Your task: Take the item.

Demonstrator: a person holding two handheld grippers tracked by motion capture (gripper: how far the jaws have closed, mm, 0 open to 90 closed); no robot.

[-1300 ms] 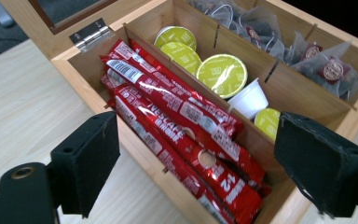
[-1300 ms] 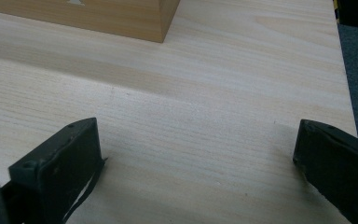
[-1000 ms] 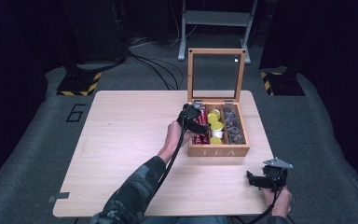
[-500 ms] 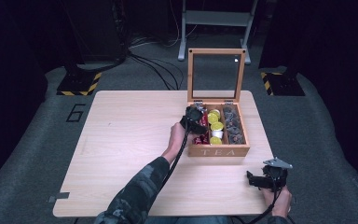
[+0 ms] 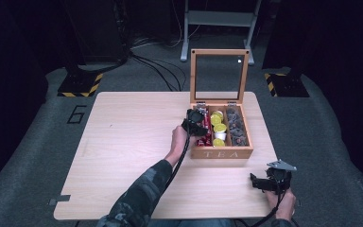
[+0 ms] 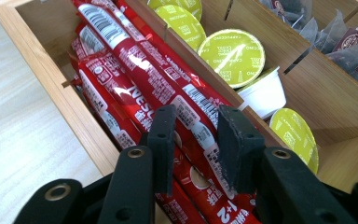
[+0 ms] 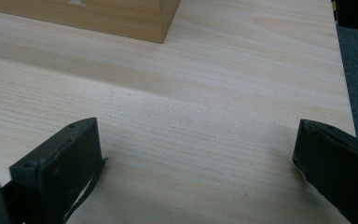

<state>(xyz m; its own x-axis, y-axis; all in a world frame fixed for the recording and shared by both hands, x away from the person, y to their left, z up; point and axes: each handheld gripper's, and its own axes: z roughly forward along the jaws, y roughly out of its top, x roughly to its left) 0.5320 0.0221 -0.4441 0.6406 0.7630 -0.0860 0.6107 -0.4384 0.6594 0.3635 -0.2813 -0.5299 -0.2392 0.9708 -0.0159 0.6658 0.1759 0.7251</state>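
My left hand-held gripper has just been closing, jaws narrow around a red stick in the tea box's left compartment. My right hand-held gripper hangs wide over bare tabletop.

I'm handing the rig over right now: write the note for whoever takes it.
Left gripper: down in the tea box's left compartment, jaws just been closing around a red stick packet; whether the pads press on it cannot be told.
Right gripper: open, over the bare table near the right front corner.
Box lid is up; yellow-lidded cups in the middle compartment, dark tea bags on the right.
Done: reached the packets. Left: finish the grip, lift one out.
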